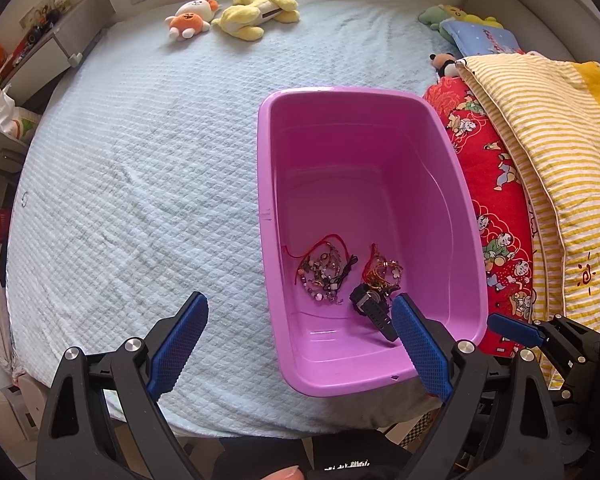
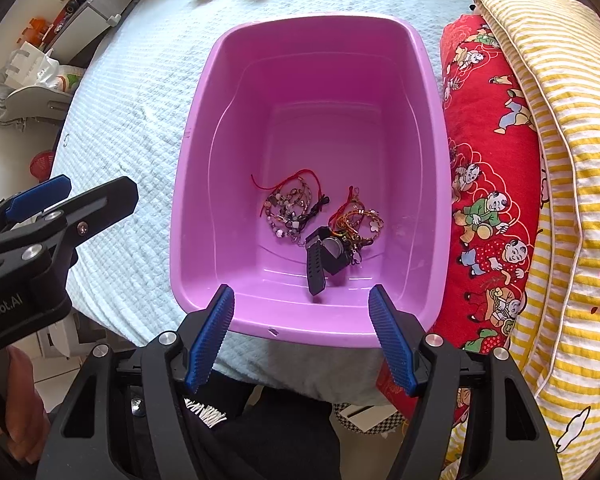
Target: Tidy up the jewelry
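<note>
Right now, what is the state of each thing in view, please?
Left gripper: open, holding nothing.
Right gripper: open, holding nothing.
Tub: upright on the bed, uncovered, mostly bare inside.
Watch: lying in the tub, strap unfastened.
Bracelets: loose heap in the tub, beside the watch.
Quilt: folded, lying on the red cushion.
</note>
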Demonstrator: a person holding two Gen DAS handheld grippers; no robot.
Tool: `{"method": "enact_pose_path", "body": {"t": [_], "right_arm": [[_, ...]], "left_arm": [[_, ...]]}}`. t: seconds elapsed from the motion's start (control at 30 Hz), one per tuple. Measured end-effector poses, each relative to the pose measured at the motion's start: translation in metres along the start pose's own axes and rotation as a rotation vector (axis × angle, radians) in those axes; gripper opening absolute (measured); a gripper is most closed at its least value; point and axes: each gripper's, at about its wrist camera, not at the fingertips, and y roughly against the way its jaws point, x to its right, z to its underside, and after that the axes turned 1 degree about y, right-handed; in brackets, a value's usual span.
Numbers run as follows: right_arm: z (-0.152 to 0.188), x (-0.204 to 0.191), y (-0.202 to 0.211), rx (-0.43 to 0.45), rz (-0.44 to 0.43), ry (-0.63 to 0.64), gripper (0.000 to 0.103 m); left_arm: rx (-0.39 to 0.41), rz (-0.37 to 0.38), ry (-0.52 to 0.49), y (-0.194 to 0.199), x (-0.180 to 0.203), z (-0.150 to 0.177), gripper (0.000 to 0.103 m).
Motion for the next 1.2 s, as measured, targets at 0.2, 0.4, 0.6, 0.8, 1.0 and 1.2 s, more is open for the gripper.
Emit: {"method": "enact_pose_path", "body": {"t": [0.2,0.4,0.6,0.8,1.0,1.2], "right_arm": [[-0.0010,0.0006,-0.0013,-0.003,0.000,0.006,0.067],[-0.0010,0.0007,-0.0021,-0.005,0.000,0.007,0.067],[-0.0008,0.0004,-0.0023,-0.005,0.000,0.005,0.067],[-0.0007,0.0002,-0.0022,-0.004,-0.001,0.005,0.067],[0.0020,0.0005,-0.0039,-0.004,-0.003,0.000,0.067],[0.0031,0.0005,-0.0038,-0.001,-0.004,0.005,0.067]], "left_arm": [[0.000,-0.001,0.000,0.0006,0.0002,0.0002,0.091],[-0.002,-0.001,0.000,0.0005,0.0001,0.0005,0.091],[-0.001,-0.003,-0.002,0.0006,-0.0005,0.0006,0.091],[-0.001,-0.009,-0.010,0.0014,-0.0022,0.0016,0.092],[0.035,0.013,-0.005,0.0068,-0.0011,0.0014,0.092],[0.005,-0.019,-0.017,0.0025,0.0027,0.0019,0.094]]}}
